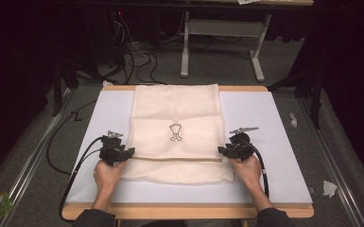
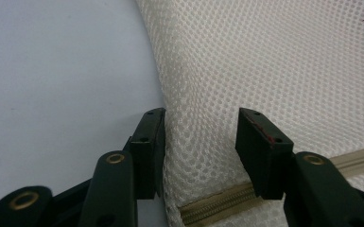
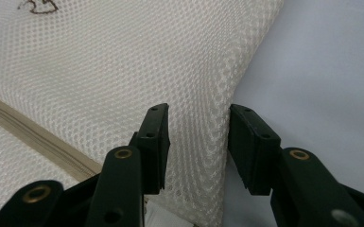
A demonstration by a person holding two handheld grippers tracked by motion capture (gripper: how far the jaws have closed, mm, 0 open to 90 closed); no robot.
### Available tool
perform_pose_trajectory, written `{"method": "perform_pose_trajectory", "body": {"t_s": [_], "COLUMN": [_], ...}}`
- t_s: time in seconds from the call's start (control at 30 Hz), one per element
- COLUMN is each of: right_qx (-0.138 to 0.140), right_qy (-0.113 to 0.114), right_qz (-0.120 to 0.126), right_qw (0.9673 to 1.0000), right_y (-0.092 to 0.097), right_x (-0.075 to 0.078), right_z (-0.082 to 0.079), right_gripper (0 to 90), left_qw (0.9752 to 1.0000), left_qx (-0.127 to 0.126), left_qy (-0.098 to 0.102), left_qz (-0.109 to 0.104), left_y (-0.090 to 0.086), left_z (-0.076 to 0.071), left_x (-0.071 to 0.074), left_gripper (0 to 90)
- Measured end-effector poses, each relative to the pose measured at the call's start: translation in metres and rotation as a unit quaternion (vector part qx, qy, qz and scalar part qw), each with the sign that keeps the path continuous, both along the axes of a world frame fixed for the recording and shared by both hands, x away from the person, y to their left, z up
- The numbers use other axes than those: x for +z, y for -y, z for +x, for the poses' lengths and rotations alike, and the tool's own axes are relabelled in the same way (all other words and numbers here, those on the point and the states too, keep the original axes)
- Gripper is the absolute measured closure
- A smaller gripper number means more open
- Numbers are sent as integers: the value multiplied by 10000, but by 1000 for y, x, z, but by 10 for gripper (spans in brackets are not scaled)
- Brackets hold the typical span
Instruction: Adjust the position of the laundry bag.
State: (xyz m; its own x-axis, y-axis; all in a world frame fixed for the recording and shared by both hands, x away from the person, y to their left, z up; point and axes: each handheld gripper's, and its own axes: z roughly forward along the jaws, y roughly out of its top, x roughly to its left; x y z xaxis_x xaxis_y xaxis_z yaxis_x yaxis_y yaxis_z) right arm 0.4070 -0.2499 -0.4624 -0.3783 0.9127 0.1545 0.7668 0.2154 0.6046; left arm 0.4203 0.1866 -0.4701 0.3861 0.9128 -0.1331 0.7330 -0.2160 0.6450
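The cream mesh laundry bag (image 1: 177, 127) lies flat in the middle of the white mat (image 1: 264, 123), its zipper (image 1: 179, 159) running from 9 to 3 o'clock near the person. The left gripper (image 2: 201, 142) and the right gripper (image 3: 198, 142) each straddle a side edge of the bag; the jaws stand apart and do not pinch yet. The thin mesh may slip out, or only one layer may be caught. The bag looks flat; whether anything is inside, I cannot tell.
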Motion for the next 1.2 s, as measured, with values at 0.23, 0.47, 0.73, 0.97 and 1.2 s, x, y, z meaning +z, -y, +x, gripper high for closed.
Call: {"method": "perform_pose_trajectory", "body": {"t_s": [0.23,0.47,0.73,0.97,1.2], "right_qx": [-6,248,284,301,289], "right_qy": [-37,21,218,330,385], "right_qz": [-52,-319,-290,-274,-167], "right_qw": [10000,9992,9989,9986,9987], "right_y": [-1,-5,-3,-3,0], "right_x": [-2,-1,1,4,8], "right_z": [1,0,-3,-4,-5], "right_gripper": [688,854,873,877,878], "left_qw": [9999,9998,9997,9995,9984], "left_qx": [-102,-184,-239,-225,-205], "left_qy": [-13,-106,-30,63,165], "left_qz": [-17,32,-96,-234,-496], "left_y": [-1,0,-4,-7,-11], "left_z": [1,3,3,2,2], "left_x": [0,2,7,11,17], "left_gripper": [694,846,870,872,873]}}
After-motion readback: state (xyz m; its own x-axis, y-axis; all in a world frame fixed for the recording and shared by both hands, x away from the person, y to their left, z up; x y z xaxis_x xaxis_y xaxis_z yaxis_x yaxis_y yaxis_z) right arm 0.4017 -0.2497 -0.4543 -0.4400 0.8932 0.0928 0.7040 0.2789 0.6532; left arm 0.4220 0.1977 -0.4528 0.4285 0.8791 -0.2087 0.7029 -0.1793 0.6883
